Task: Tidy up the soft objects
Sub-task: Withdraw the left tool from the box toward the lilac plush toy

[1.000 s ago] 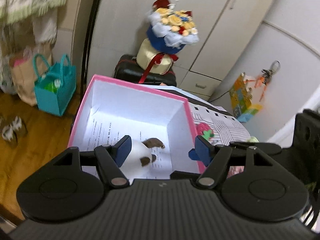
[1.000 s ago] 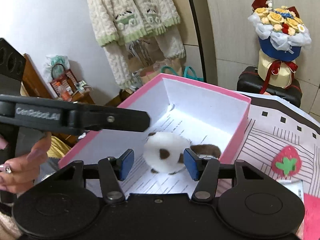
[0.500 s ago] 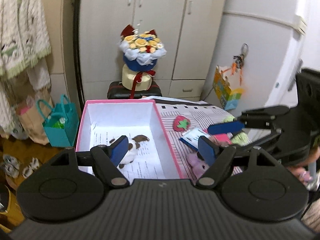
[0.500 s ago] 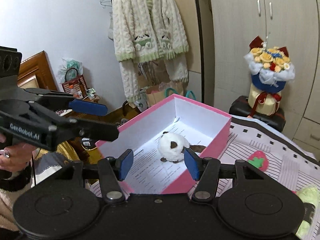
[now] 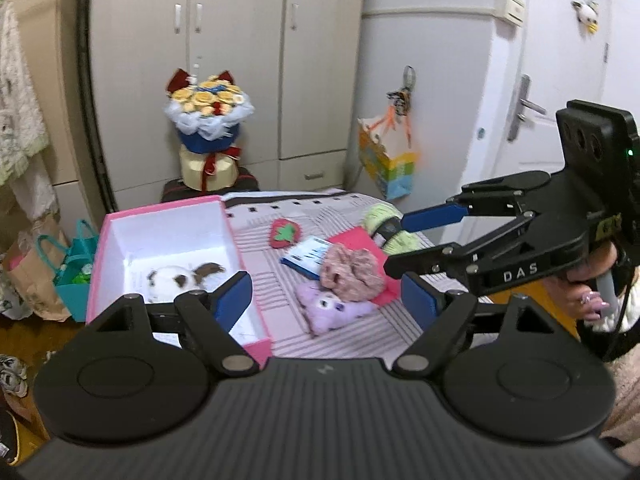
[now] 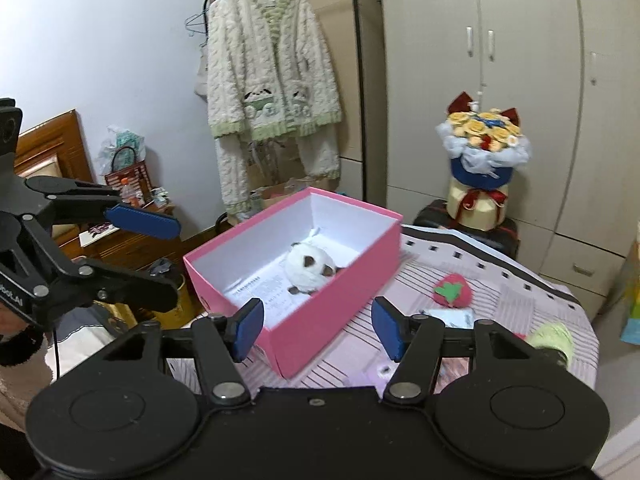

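Above the striped bedcover [image 5: 352, 332], both my grippers hang free of any load. Left gripper [image 5: 326, 300]: jaws apart with nothing between the pads, and they have just been opening wider. Right gripper [image 6: 318, 326]: jaws likewise apart and unloaded, also just been opening, though less far. White-and-brown plush [image 6: 310, 266] lies on the printed sheet on the floor of the pink box [image 6: 340, 300], clear of the walls, so I judge one item as sorted. Box sits at the bed's left edge, open top toward me, which keeps drops short from either hand. Left to sort, all on the cover to the right of the box: purple plush [image 5: 332, 312] nearest, pink knitted piece [image 5: 352, 268] touching it from behind, strawberry cushion [image 5: 285, 233] farther back, green yarn [image 5: 384, 220] by the right gripper's upper finger in the left view. A blue-and-white card [image 5: 306, 256] lies partly under the knitted piece; not soft, I think, so I'd leave it. Purple plush looks like the easiest next pick for my left.
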`<act>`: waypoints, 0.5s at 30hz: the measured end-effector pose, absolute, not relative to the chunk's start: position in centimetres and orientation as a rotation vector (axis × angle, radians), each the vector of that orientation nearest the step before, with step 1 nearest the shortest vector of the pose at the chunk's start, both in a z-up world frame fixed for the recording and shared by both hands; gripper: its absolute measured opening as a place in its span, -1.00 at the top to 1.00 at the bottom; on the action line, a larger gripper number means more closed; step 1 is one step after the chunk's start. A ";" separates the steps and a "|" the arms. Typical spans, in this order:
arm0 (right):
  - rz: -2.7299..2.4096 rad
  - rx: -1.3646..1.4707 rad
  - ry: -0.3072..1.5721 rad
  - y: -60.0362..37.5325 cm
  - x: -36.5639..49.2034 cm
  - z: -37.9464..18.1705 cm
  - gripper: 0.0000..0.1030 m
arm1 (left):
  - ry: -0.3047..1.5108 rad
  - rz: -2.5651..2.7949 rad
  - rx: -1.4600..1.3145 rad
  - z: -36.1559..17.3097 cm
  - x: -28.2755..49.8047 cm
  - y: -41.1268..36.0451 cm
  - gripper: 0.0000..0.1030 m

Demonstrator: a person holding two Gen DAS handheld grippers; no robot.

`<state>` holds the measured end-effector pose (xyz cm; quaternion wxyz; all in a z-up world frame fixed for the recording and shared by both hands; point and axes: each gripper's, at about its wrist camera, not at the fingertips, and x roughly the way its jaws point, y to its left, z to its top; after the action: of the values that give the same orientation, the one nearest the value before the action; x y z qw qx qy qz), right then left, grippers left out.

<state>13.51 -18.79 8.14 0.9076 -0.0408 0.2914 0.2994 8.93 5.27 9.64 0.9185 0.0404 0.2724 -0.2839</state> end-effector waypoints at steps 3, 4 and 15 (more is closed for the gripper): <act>0.597 -0.065 0.600 -20.3 12.8 7.3 -0.30 | 0.571 -0.605 0.094 8.9 8.6 3.9 -0.58; 0.592 -0.057 0.600 -20.6 12.7 7.1 -0.31 | 0.576 -0.608 0.095 8.7 8.6 3.5 -0.58; 0.542 0.019 0.608 -25.0 12.6 2.2 -0.35 | 0.620 -0.634 0.107 4.4 10.4 -0.7 -0.58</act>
<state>12.59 -25.00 2.23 0.9182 0.0094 0.2957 0.2634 10.42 -0.74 4.44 0.9020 0.0520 0.2999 -0.3064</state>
